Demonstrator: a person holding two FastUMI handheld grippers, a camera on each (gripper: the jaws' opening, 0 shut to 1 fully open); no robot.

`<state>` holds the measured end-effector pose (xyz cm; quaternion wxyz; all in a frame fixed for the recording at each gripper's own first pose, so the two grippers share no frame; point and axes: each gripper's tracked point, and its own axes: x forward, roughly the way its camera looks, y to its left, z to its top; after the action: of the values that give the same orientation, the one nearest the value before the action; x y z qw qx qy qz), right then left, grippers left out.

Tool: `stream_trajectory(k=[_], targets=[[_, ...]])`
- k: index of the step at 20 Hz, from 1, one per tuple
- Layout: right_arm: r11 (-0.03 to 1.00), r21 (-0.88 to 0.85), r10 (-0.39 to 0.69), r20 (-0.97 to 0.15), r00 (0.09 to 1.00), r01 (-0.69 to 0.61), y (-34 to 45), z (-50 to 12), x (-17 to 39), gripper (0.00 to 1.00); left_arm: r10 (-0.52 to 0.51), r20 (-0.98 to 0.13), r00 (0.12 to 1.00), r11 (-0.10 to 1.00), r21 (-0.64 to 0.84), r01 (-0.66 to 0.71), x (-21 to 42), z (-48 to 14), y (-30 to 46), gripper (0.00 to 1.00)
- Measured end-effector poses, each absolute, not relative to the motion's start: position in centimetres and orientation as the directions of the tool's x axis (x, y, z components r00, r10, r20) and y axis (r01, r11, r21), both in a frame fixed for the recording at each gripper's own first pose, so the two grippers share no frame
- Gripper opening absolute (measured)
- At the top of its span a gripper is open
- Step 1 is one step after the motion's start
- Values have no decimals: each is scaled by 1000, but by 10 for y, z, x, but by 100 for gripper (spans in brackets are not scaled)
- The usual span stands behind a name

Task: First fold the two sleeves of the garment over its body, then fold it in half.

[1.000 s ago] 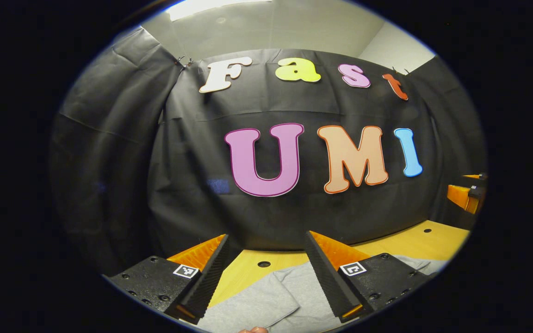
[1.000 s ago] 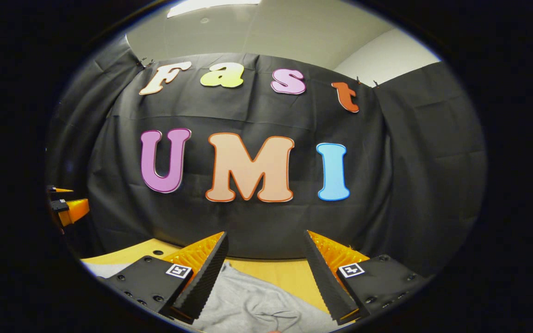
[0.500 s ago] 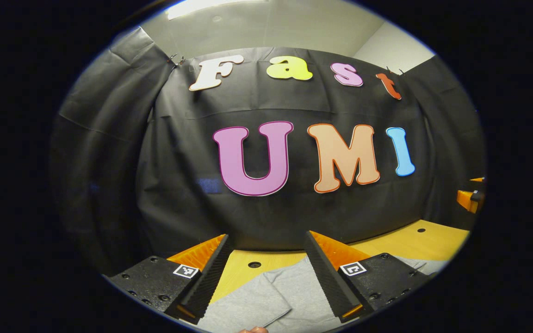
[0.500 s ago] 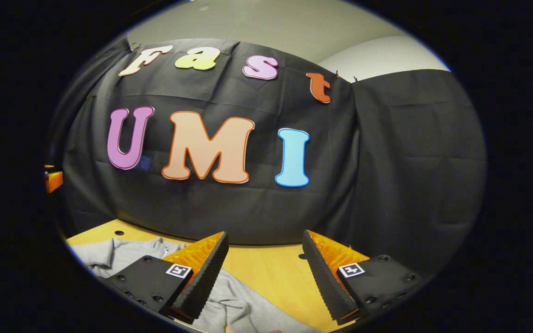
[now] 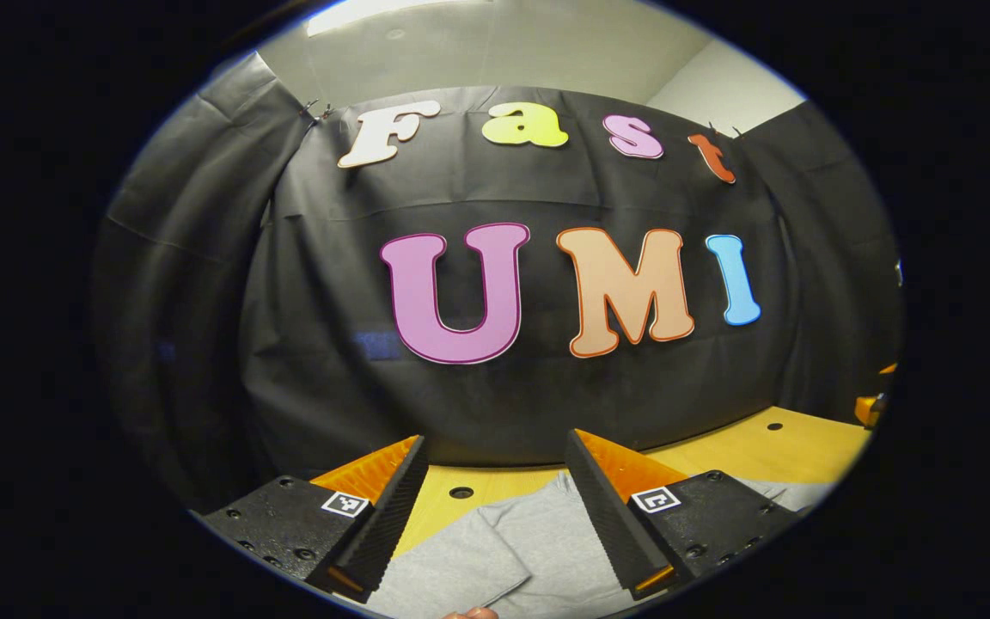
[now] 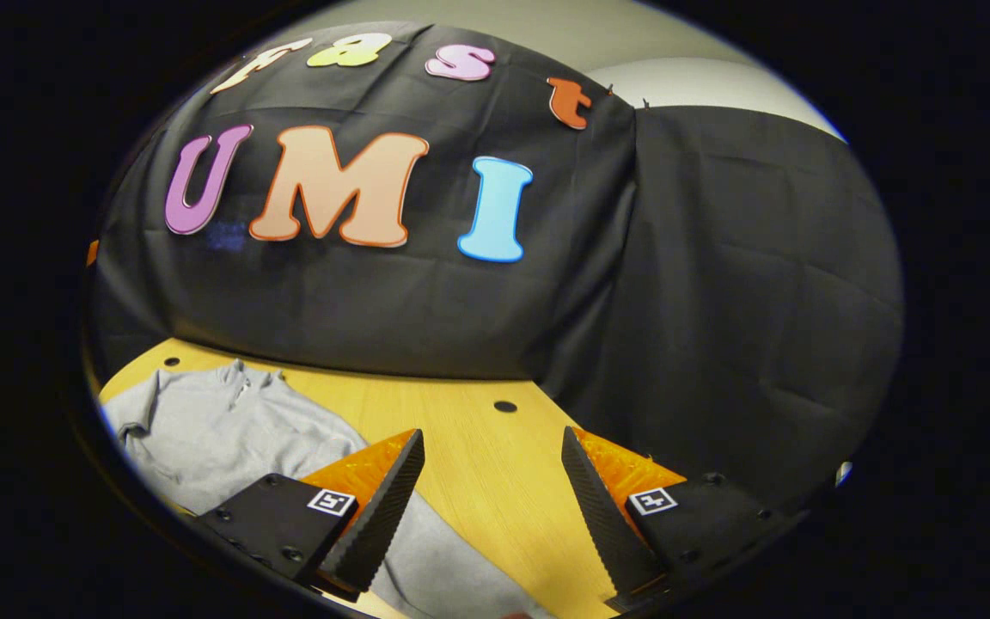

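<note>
Both tools are held spread with nothing pinched: the left tool (image 5: 495, 507) is poised above the grey garment (image 5: 504, 559), and the right tool (image 6: 491, 503) above a sleeve (image 6: 452, 576) of it. Garment and collar (image 6: 241, 383) are seen lying flat on the wooden bench (image 6: 478, 447), before the black cloth wall (image 6: 718, 301).

Both left tongs (image 5: 495, 507) and right tongs (image 6: 491, 503) hang with fingers spread wide, gripping nothing.
</note>
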<state>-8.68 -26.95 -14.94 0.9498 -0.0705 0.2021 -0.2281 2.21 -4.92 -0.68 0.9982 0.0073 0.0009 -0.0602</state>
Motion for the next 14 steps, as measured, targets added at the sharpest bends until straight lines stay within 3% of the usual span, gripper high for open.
stream_trajectory(k=[14], targets=[[840,-203,-501,-644,578,503,-303,-262,-201,100,-181,-17,983,983,4,181,23,-13,-80,94]])
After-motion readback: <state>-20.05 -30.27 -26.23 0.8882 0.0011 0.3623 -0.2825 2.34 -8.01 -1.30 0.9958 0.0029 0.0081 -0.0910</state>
